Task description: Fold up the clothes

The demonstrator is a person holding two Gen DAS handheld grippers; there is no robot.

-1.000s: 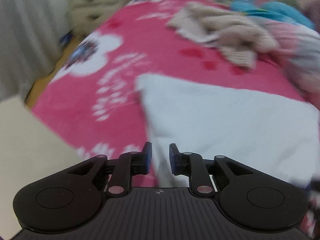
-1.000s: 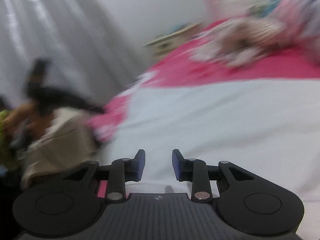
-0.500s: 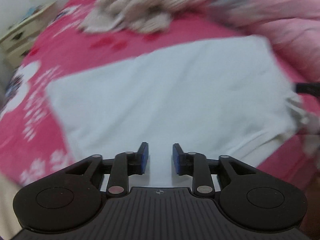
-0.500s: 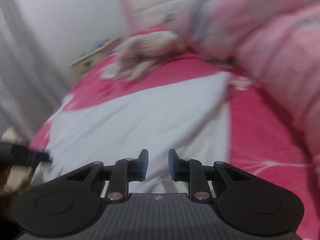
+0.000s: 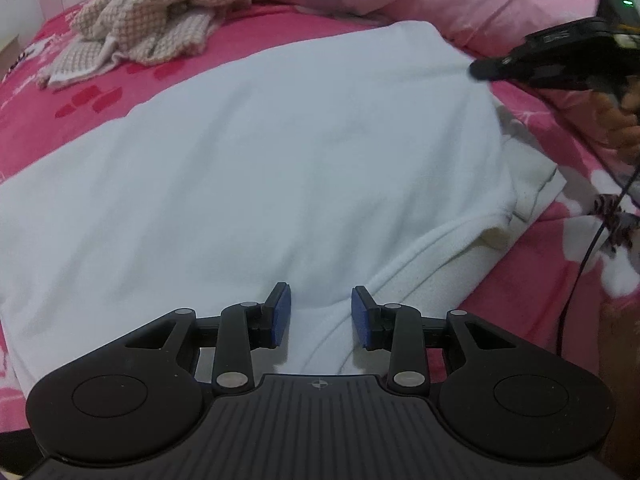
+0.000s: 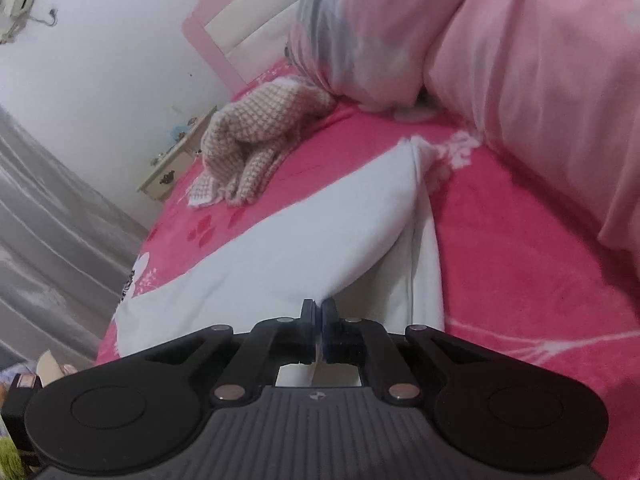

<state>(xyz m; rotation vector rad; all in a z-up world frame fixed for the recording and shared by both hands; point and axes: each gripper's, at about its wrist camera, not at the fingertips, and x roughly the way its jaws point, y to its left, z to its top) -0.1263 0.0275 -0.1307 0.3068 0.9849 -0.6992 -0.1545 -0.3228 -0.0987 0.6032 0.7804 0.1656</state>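
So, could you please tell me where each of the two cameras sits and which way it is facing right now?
Left wrist: sits on the left tongs, looking down over the white garment on the pink bed; its open tongs show, and the right tongs at right.
Right wrist: sits on the right tongs, which have just been closing and are shut on the garment's edge, facing the pink pillows.
Shared: white garment, checked cloth, bed.

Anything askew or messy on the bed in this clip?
The checked garment lies crumpled, unfolded, beyond the white shirt. The shirt's sleeve sticks out from under it. Nothing is damaged or spilled.
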